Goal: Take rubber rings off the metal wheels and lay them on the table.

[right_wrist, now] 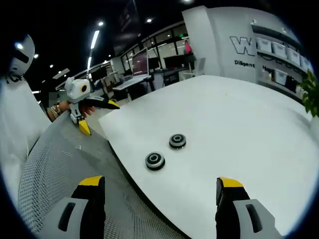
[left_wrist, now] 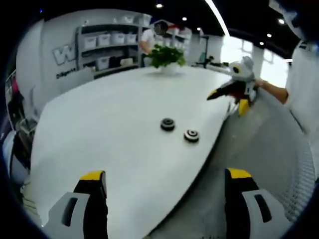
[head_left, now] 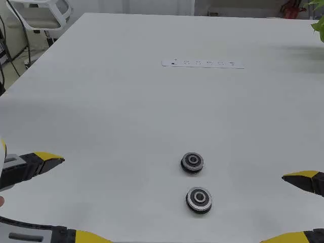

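Task not started, by our read. Two wheels lie flat on the table (head_left: pixel 126 91) toward its front edge: far wheel (head_left: pixel 192 162) and near wheel (head_left: pixel 199 199), close together but not touching. Each looks to have its dark rubber ring (head_left: pixel 199 210) on, so none is laid down yet. Left gripper (left_wrist: pixel 164 175) and right gripper (right_wrist: pixel 159 181) hang either side, well apart from the wheels, fingers wide open, holding nothing. Both rings are left to pull off.

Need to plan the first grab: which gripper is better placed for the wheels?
Likely right: the open right gripper lies closer to the nearer metal wheel than the left gripper does.
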{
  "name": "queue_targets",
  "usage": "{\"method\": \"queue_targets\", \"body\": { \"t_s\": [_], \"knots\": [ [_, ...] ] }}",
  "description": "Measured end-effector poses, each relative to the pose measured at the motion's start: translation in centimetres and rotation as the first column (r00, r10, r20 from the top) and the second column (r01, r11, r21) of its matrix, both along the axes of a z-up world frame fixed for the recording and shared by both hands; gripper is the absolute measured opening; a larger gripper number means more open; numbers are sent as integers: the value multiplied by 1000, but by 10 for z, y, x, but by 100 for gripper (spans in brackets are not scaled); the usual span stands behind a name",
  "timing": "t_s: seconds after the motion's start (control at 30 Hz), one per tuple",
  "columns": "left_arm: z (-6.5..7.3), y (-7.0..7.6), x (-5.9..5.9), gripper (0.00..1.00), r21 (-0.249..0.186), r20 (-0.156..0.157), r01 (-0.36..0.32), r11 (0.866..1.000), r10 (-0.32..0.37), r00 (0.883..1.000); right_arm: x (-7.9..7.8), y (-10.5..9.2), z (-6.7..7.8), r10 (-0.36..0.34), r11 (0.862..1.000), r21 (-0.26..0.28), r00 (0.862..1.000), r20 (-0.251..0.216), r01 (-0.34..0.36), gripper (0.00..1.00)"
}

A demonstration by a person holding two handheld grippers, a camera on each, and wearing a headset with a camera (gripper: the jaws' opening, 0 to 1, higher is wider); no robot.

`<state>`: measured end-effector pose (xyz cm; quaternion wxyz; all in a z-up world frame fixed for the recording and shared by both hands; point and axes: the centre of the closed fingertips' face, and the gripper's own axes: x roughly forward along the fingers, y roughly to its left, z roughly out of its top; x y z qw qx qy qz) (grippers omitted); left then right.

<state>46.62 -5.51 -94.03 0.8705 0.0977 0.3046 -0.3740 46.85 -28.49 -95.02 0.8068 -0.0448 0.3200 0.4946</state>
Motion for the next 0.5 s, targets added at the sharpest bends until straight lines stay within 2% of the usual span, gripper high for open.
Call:
{"method": "queue_targets", "body": {
  "t_s": [0.27,0.5],
  "knots": [
    [-1,-2,-1,100,-10,-6,12,1000,-12,1000,0,0,-1,-1,1000,-2,1000,-5,1,90],
    [1,-4,-1,100,-27,0,15,1000,-15,1000,0,-1,-2,-4,1000,-14,1000,-9,4,89]
  ]
}}
